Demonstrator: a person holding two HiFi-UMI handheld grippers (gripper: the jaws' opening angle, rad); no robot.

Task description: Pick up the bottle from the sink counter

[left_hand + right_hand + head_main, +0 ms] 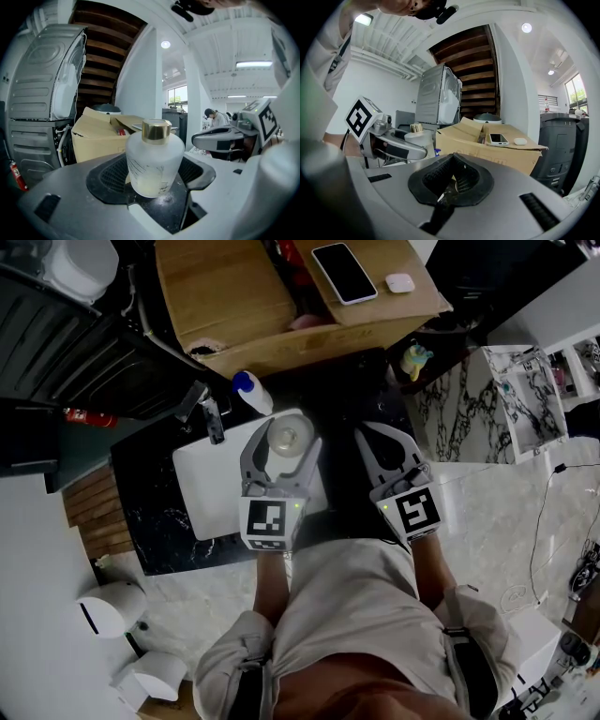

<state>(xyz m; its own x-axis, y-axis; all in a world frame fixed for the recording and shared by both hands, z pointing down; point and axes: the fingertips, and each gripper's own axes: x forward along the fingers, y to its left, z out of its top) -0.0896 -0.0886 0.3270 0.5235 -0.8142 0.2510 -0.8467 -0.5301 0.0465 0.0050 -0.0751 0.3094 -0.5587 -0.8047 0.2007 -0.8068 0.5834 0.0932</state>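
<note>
A round frosted bottle (286, 439) with a gold cap stands upright between the jaws of my left gripper (287, 433), which is shut on it. In the left gripper view the bottle (155, 161) fills the middle, and a black ribbed pad presses on each side of it at the left gripper (153, 180). It hangs over the white sink basin (208, 486), which is set in the black counter (150, 521). My right gripper (375, 435) is just to the right, its pads together on nothing. The right gripper (451, 182) view shows the bottle (417, 133) at the left.
An open cardboard box (234, 296) stands behind the sink, with a phone (344, 273) and a small white case (400, 282) on its flap. A blue-capped bottle (251, 390) and a black tap (214, 418) are at the basin's far edge. A grey appliance (47, 93) rises on the left.
</note>
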